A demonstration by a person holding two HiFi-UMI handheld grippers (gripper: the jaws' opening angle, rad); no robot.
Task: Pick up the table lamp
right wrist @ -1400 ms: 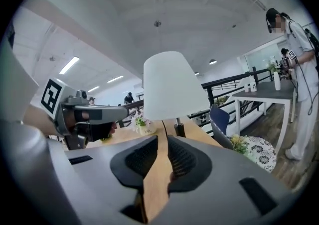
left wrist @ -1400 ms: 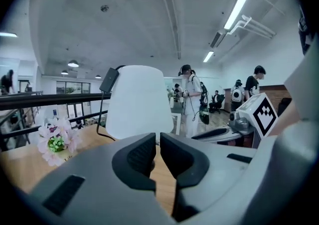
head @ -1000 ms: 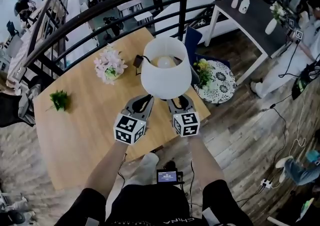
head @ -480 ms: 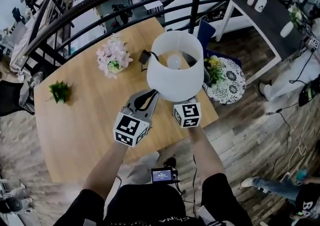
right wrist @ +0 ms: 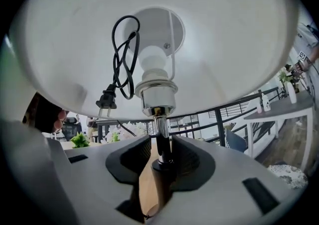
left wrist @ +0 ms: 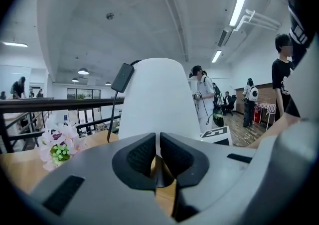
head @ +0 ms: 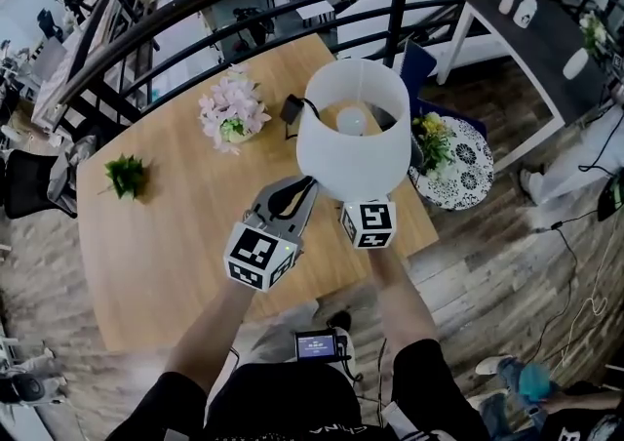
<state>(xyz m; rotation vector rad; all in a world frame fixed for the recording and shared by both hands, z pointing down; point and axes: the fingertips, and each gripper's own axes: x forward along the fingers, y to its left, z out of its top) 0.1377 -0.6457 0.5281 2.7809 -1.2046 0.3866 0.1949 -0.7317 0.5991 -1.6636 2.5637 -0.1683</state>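
The table lamp has a white drum shade (head: 353,151) with its bulb (head: 351,120) showing from above. It hangs over the wooden table (head: 175,244). My right gripper (right wrist: 160,157) is shut on the lamp's thin chrome stem (right wrist: 158,127), just under the socket. In the head view only its marker cube (head: 369,224) shows, below the shade. The lamp's cord and plug (right wrist: 105,102) are tucked up inside the shade. My left gripper (head: 295,193) is shut beside the shade's lower left edge; its pads (left wrist: 142,157) meet with nothing between them. From it, the shade (left wrist: 157,99) stands just ahead.
A pink flower pot (head: 232,115) and a small green plant (head: 127,176) sit on the table. A black railing (head: 244,10) runs behind it. A blue chair with a patterned cushion (head: 458,161) stands at the table's right. People stand in the background (left wrist: 202,94).
The lamp has come up toward the head camera, so the shade looks larger. Both grippers rose with it and keep their places beside the lamp.
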